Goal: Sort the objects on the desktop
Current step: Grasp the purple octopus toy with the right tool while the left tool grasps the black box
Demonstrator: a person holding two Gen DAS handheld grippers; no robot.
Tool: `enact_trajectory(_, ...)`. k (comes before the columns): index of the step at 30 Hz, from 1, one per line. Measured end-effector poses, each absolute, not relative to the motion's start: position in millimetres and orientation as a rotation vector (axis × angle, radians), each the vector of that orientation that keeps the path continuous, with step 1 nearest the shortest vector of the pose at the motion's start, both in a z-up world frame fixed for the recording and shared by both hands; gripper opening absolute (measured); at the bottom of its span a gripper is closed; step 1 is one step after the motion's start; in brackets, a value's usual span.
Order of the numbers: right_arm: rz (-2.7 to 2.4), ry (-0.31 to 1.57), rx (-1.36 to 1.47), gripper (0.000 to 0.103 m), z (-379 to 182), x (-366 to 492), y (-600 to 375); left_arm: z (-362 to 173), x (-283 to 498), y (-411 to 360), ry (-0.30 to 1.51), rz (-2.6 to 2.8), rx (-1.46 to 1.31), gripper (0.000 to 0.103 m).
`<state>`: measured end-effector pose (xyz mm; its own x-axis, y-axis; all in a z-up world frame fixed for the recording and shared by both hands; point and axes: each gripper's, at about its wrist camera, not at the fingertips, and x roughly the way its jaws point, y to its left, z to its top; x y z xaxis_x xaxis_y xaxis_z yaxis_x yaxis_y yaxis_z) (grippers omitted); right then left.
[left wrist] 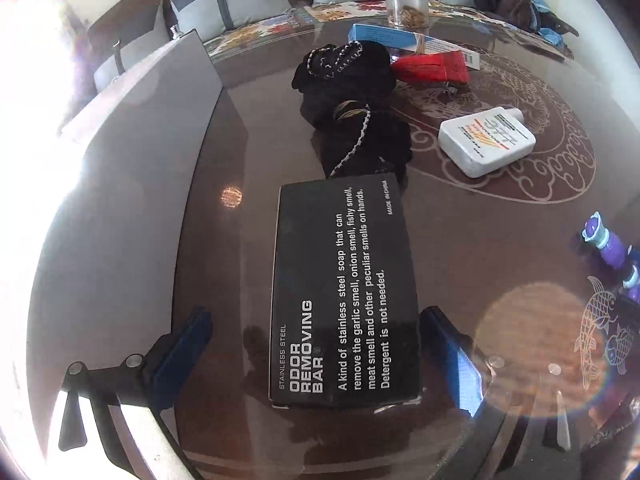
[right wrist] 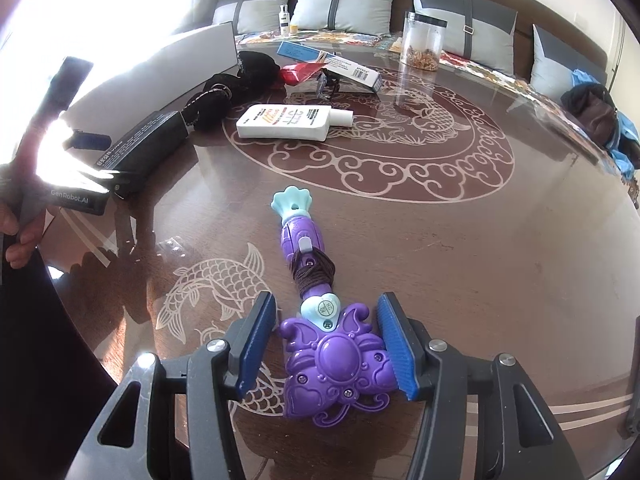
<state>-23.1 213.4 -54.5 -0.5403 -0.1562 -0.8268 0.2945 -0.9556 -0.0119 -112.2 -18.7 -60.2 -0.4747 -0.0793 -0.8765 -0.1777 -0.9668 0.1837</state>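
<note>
Black pouch [left wrist: 352, 108] touching box [left wrist: 344, 292] far end; bottle [left wrist: 486, 142] near.

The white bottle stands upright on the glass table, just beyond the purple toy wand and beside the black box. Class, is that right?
Not quite. The white bottle lies flat on its side, cap pointing right, as the right wrist view shows. It is indeed on the glass table, beyond the purple toy wand and beside the black box.

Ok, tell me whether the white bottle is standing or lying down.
Lying down. The white bottle rests flat on its broad side on the table, label up, cap end pointing sideways toward the clear jar.
</note>
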Motion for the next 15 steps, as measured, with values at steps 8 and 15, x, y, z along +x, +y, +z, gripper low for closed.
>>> enact_trajectory(8, -2.536, 0.213, 1.365, 0.041, -53, -33, 214, -51, -106, -1, 0.382, 2.629, -1.542, 0.06)
enact_trajectory(15, -2.567, -0.126, 1.345, 0.02, -32, -33, 236, -11, -71, -34, 0.008, 2.633, -1.469, 0.06)
